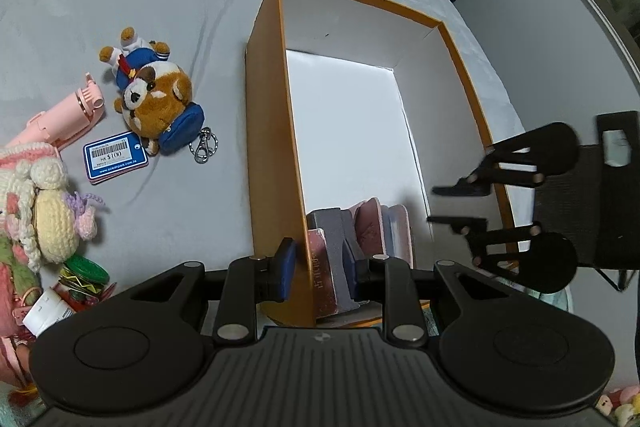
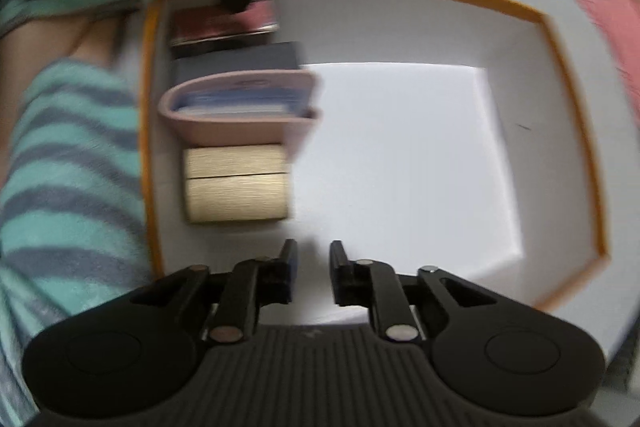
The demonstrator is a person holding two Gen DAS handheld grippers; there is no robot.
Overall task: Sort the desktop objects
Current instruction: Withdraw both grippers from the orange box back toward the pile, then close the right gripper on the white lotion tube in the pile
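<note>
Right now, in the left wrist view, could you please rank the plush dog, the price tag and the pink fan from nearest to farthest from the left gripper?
1. Price tag, left of the orange box, nearest the left gripper.
2. Plush dog, just beyond the tag.
3. Pink fan, far left; roughly level with the dog, too close to call.

Even indoor light, left view sharp, right view motion-blurred, fisheye-curved edges
</note>
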